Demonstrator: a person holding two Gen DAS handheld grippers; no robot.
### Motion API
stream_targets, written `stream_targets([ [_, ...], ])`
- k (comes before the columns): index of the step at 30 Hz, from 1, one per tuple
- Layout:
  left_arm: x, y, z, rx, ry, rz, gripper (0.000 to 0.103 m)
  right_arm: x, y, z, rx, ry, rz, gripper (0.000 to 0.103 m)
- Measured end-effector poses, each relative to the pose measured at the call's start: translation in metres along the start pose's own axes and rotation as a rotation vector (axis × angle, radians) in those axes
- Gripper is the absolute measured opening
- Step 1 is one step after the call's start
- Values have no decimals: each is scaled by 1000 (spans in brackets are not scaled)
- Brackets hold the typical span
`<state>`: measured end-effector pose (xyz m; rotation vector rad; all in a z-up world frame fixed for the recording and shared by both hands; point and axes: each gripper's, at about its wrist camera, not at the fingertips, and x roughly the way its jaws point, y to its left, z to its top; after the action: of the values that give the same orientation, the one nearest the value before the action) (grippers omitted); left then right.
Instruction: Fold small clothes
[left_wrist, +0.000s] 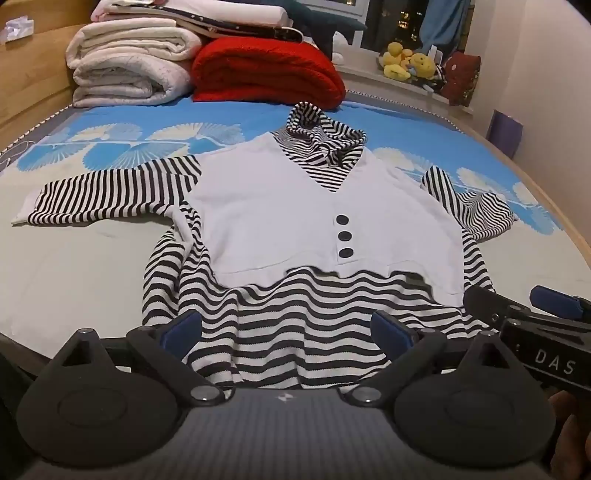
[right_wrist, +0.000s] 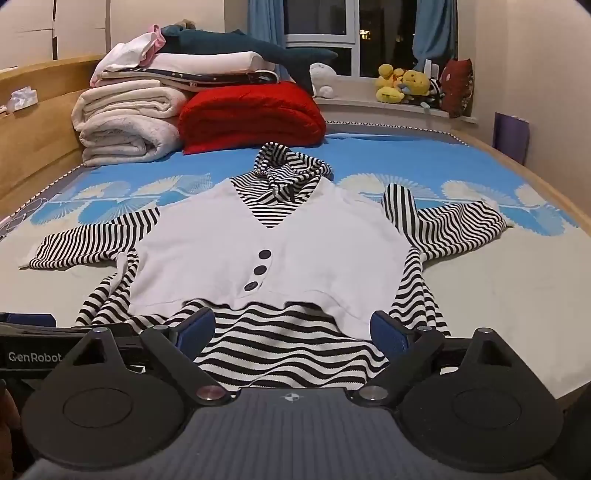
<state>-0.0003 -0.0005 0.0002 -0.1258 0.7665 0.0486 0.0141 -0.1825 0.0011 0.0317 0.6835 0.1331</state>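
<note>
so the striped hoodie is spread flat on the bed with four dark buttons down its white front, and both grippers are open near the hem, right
Not quite: the striped hoodie has three dark buttons, not four, as the left wrist view shows. The rest holds: it lies spread on the bed, left gripper and right gripper open near the hem.

left gripper (left_wrist: 288, 328): matte black frame; two round black discs with a faint inner ring, at 7 and 5 o'clock of the left wrist view
left fingers (left_wrist: 184, 326): black arms faced with blue pads
left pivots: shiny silver screw heads where each arm meets the body
left body: dark grey ribbed plate at 6 o'clock with a small white mark
right gripper (right_wrist: 293, 330): same black build, blue-padded fingers (right_wrist: 388, 332), grey ribbed plate bearing a round black-and-white mark
markings: white "DAS" letters on the right gripper's side at 4 o'clock of the left view; white "GenRobot" on the left gripper's side at 9 o'clock of the right view
</note>
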Motion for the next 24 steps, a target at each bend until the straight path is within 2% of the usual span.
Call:
stream_targets([
  [10, -3, -5, -1, 6, -1, -16, 97, 0, 1, 1, -1, -12, -3, 91],
  [16, 1, -3, -5, 29, 3, -15, 86, 0, 1, 1, -4, -10, -3, 91],
  [24, 4, -1, -4, 11, 15, -21, 86, 2, 4, 0, -15, -4, -3, 91],
])
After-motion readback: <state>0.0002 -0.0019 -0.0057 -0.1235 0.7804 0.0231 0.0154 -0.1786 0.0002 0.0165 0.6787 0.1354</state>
